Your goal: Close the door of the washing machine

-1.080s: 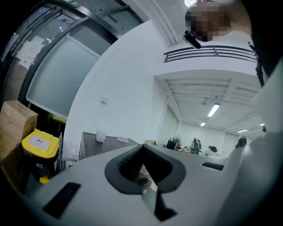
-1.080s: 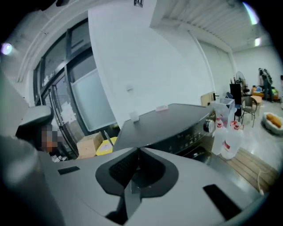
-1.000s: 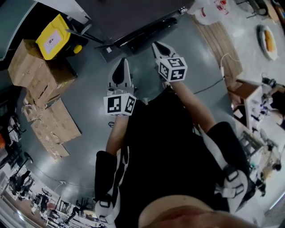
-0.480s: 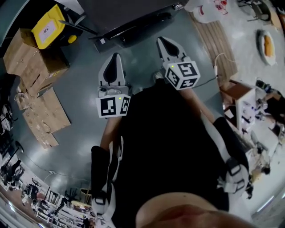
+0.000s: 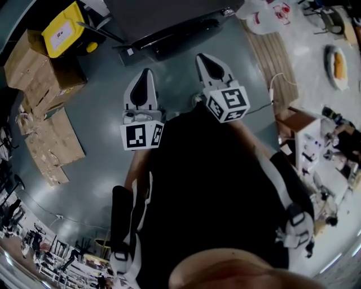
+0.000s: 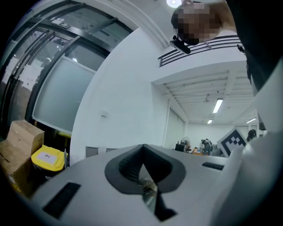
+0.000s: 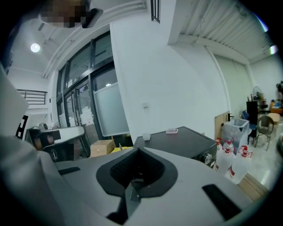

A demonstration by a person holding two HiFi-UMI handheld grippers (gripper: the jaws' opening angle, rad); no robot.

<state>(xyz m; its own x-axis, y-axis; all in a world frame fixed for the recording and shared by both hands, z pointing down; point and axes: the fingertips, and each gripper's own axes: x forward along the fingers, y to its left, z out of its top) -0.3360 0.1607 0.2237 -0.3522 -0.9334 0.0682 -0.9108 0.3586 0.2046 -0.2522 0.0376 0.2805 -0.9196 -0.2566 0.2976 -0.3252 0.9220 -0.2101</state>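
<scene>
**Both grippers shut, washing machine ahead**

A glossy grey floor [image 5: 101, 130] carries cardboard boxes [image 5: 34, 62], a yellow bin [image 5: 65, 36] and the dark washing machine [image 5: 158, 14], which stands beyond the left gripper [image 5: 145, 76] and right gripper [image 5: 206, 61]. Both grippers have their jaws pressed together, holding nothing. Only the right gripper view shows the machine's flat top, a front knob [image 7: 207, 158] and white jugs [image 7: 234, 161]; its door cannot be made out

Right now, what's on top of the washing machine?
On the washing machine: a small white container and a flat pale item, both toward the back. The right gripper hides the top's near part.
</scene>
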